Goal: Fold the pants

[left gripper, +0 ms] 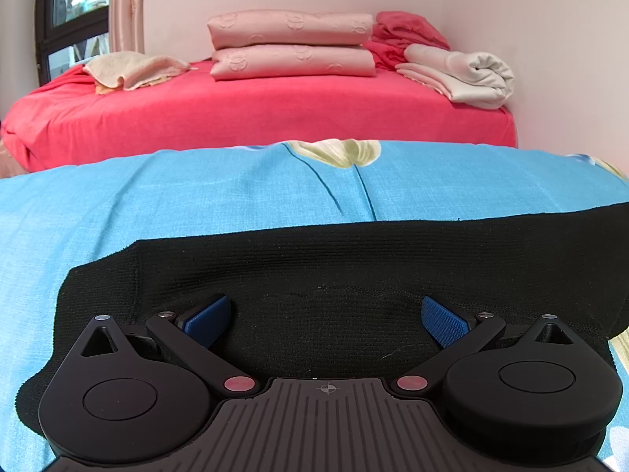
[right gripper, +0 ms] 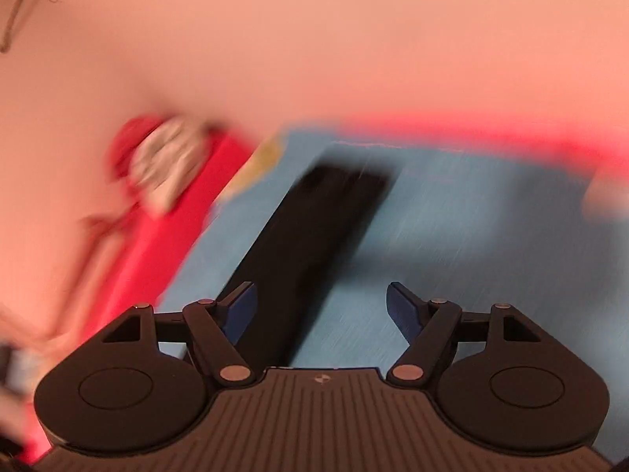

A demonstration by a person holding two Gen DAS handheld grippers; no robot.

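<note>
Window: far left of the left wrist view, dark frame, with a pink curtain beside it.
Towel: beige, crumpled, on the left part of the red bed.
Pillows: two pink, stacked, at the middle of the red bed against the wall.
Bedding pile: red cloth and a rolled white blanket at the right end of the red bed.
Blue sheet: flower-printed, covers the nearer surface in front of the red bed.
Pants: black, ribbed knit, lying flat across the blue sheet; in the left wrist view they run from left to right directly under the claw.
Left claw: jaws spread wide over the pants, blue pads low against the fabric, nothing pinched between them.
Right wrist view: heavily blurred.
Pants, right wrist view: a long black strip running away from the camera on the blue sheet.
Right claw: jaws wide apart, empty; the left pad overlaps the strip's edge, the right pad is over bare sheet.
</note>
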